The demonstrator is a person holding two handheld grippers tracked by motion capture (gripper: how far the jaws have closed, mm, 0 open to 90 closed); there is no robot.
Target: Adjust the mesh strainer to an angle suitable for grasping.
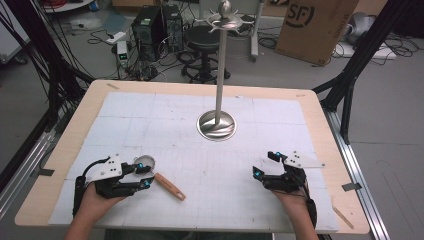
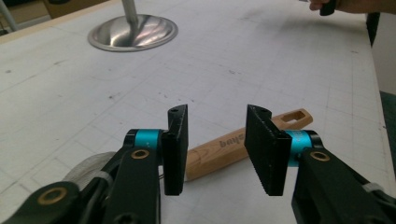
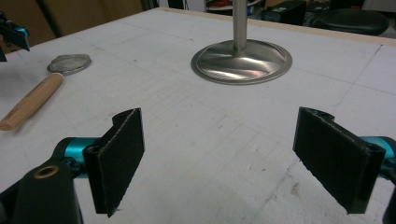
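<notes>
**A:** Lying near the desk's front-left corner, a small strainer [image 1: 161,176] with a wooden handle [image 2: 243,145] waits to be picked up. Its round mesh head [image 3: 70,63] points toward the left edge and its handle runs toward the front edge.

**B:** And the left gripper [image 1: 145,176]?

**A:** Poised over the strainer. In the left gripper view the handle lies on the desk beyond and below the half-parted jaws. The pads straddle it without pressing on it, so nothing is held.

**B:** What makes a good grab here?

**A:** In my judgement, dropping lower so the pads bracket the thick part of the handle, close to the mesh head. That would square the jaws across the wood rather than along it. Closing too high would probably skid off the rounded wood.

**B:** The other hand?

**A:** The right gripper [image 1: 265,164] rests near the front-right corner, jaws wide apart and holding nothing, well clear of the strainer.

**B:** Anything else on the desk [image 1: 310,125]?

**A:** A tall metal stand [image 1: 217,124] is at the centre, toward the back edge, with hook arms at its top. The handle's slotted end looks made for such a hook, so leaving that end free seems wise.
</notes>
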